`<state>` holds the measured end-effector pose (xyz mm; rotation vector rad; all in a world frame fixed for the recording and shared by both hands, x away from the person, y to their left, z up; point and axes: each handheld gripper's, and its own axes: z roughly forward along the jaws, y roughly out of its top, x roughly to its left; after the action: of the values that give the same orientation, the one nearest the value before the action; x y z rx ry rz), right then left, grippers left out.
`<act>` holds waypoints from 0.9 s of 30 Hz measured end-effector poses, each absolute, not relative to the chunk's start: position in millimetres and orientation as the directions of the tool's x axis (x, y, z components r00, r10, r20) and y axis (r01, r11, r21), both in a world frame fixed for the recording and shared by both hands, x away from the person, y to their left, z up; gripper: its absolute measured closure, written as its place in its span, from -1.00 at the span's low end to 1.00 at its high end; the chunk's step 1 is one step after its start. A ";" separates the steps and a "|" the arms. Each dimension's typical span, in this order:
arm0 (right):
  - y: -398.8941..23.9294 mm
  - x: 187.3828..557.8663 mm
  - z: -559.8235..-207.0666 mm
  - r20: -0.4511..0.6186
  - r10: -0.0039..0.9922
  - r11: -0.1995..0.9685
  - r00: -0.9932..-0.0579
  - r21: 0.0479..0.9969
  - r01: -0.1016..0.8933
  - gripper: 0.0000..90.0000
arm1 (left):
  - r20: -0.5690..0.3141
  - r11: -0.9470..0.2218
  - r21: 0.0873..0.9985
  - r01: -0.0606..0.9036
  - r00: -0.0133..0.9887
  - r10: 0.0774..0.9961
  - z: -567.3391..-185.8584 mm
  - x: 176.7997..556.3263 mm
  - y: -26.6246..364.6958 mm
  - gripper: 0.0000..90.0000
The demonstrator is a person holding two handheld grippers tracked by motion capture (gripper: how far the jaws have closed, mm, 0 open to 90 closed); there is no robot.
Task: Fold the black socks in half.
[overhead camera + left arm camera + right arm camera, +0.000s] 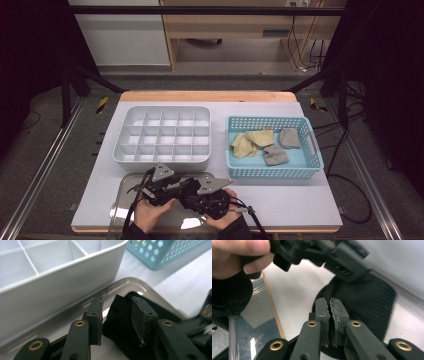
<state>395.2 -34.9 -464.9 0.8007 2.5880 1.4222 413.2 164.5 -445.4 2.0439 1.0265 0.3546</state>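
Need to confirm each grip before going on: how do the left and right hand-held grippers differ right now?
The left hand-held gripper stands open, the black cloth loose between its jaws; the right hand-held gripper is shut on that cloth. The left sits nearer the white divided box. Both are over the clear tray.

I see bright light on the white table (310, 200), dark room edges, and shiny glare on the clear tray (190, 222). Close things look blurry in my gripper views.

Black cloth (367, 302) partly hidden under blurred left gripper (332, 255); lower edge cut off.
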 end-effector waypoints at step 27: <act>-59.6 389.0 -466.1 0.159 0.562 0.410 -0.812 0.798 0.441 0.84 | -0.171 -0.271 0.759 0.592 0.583 0.794 -464.5 378.7 176.3 0.04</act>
<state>389.0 -59.6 -466.1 0.9031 2.5235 1.3651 378.7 176.3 -464.5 1.9810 1.1060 0.3074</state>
